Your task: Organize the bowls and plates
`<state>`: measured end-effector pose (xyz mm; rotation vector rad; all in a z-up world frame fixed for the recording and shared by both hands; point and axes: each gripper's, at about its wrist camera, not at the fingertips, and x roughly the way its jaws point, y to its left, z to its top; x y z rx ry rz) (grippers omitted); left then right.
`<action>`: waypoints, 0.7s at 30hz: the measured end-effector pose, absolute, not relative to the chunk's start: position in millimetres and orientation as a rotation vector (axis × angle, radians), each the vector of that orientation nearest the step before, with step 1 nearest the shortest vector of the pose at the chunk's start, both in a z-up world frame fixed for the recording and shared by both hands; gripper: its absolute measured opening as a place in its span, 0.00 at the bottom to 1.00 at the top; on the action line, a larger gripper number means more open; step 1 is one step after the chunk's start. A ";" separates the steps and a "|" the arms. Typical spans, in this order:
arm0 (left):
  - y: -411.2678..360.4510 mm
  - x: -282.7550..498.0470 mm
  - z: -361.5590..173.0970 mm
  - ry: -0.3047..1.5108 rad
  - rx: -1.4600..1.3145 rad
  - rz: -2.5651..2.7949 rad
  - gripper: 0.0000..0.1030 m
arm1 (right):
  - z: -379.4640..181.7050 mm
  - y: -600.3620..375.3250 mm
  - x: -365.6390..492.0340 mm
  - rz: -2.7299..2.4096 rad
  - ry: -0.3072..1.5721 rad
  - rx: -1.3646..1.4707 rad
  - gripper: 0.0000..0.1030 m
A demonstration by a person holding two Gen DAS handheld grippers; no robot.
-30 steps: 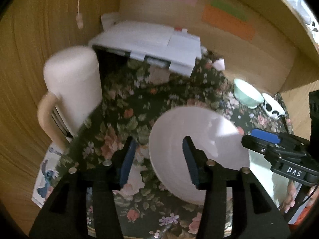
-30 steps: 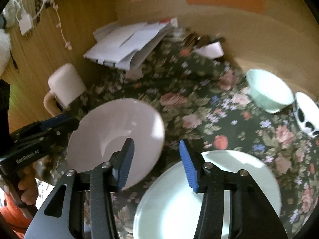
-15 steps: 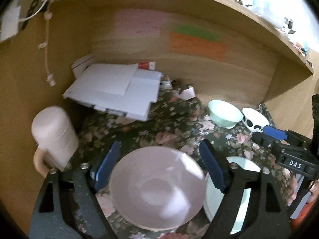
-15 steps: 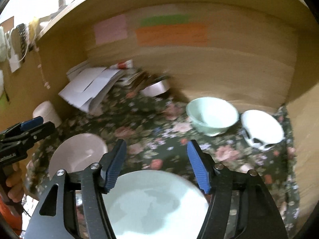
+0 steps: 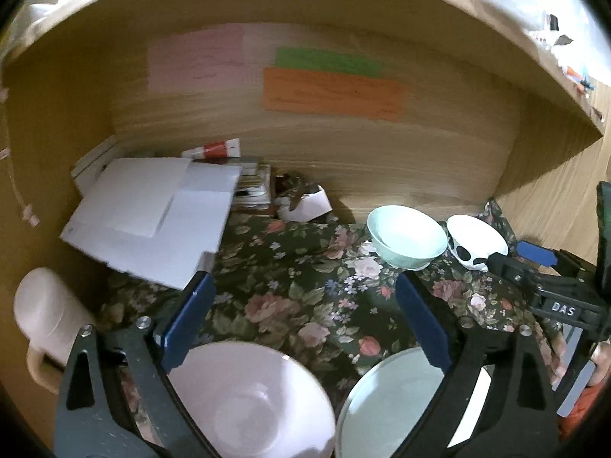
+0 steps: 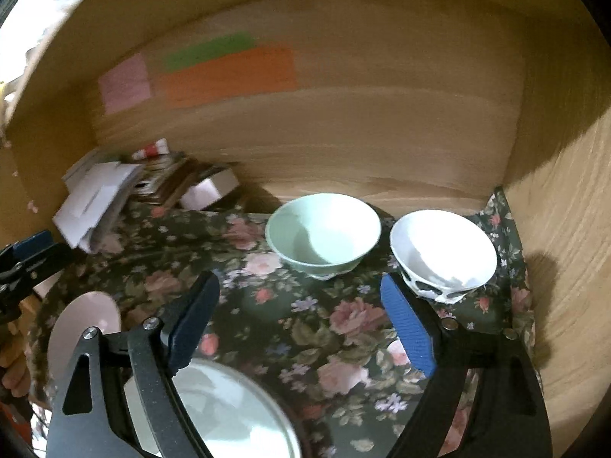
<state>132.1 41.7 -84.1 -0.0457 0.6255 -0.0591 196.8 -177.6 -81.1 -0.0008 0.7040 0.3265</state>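
Both claws, opening, left the pink bowl (image 5: 248, 404).

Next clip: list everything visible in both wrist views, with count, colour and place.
pink bowl: 1, pale pink, near left on cloth
plate: 1, pale green, near centre
green bowl: 1, mint, back
panda bowl: 1, white with black patches, back right
mug: 1, cream, far left
papers: stack, white, back left
sticky notes: pink, green, orange, back wall
cloth: 1, dark floral
left claw: opening, empty
right claw: opening, empty
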 end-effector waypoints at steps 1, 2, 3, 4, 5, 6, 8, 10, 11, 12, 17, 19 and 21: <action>38.2 139.8 -86.3 0.640 -0.045 -0.065 0.94 | -84.0 -178.5 202.2 0.326 0.713 0.004 0.82; 36.0 144.4 -88.2 0.651 -0.046 -0.067 0.94 | -86.9 -180.4 207.1 0.324 0.723 0.008 0.82; 34.3 148.1 -90.1 0.661 -0.047 -0.067 0.94 | -90.7 -181.5 213.5 0.320 0.733 0.011 0.82; 32.3 154.5 -92.9 0.675 -0.046 -0.066 0.94 | -94.3 -182.5 219.2 0.314 0.743 0.013 0.82; 29.9 160.3 -95.7 0.688 -0.045 -0.064 0.94 | -98.2 -183.5 225.2 0.310 0.755 0.017 0.82; 28.4 166.9 -99.3 0.704 -0.045 -0.060 0.94 | -102.8 -184.4 232.4 0.309 0.769 0.026 0.82; 26.7 176.5 -105.4 0.729 -0.050 -0.061 0.94 | -111.3 -186.9 244.9 0.306 0.795 0.051 0.82; 25.1 187.9 -112.9 0.759 -0.055 -0.060 0.94 | -118.9 -188.5 256.5 0.296 0.817 0.072 0.82; 24.0 193.8 -116.9 0.773 -0.056 -0.055 0.94 | -122.7 -188.7 262.0 0.292 0.825 0.079 0.82; 23.4 199.5 -120.8 0.784 -0.058 -0.053 0.94 | -125.8 -188.5 266.8 0.291 0.833 0.082 0.82; 20.2 223.3 -133.1 0.822 -0.055 -0.041 0.94 | -140.5 -188.8 287.5 0.288 0.883 0.121 0.74; 18.9 231.8 -137.1 0.833 -0.048 -0.036 0.94 | -146.1 -187.7 293.5 0.291 0.903 0.128 0.65; 18.6 237.9 -139.5 0.840 -0.045 -0.037 0.94 | -150.9 -185.7 297.8 0.295 0.921 0.130 0.60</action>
